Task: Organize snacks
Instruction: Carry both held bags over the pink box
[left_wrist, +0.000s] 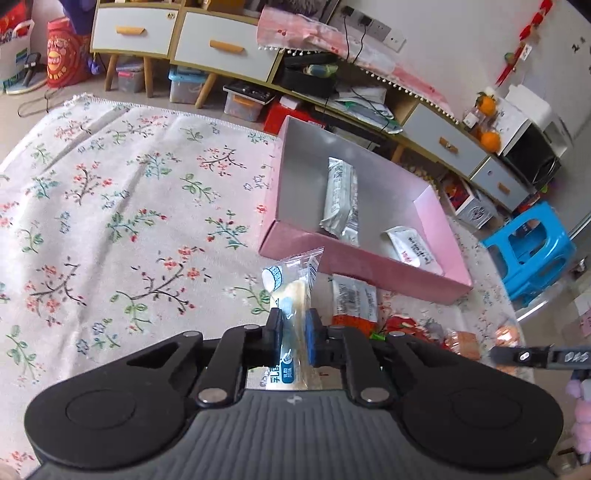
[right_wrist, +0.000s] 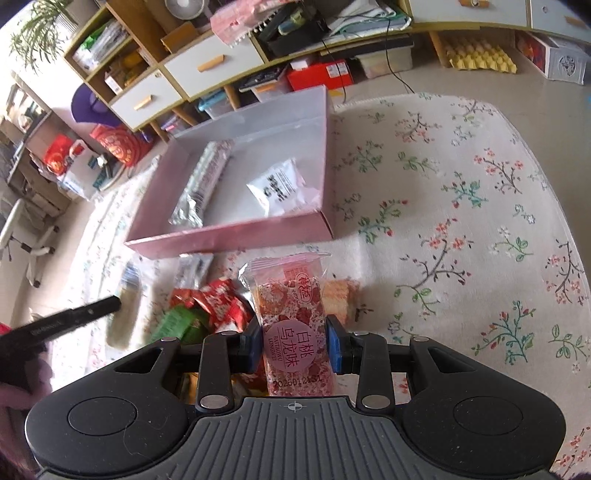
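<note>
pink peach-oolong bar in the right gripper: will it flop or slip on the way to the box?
The pink snack bar stands straight above the right gripper, so it is probably fairly stiff. Its glossy film wrapper may be slippery, though both pads sit squarely on its sides. It looks light; the pink box sits just ahead.

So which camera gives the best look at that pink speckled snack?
The right wrist view: the pink speckled snack sits centred, clamped in the right tongs, label readable. The left wrist view shows only orange-pink blurs near its right edge, so it can't be picked out there.
</note>
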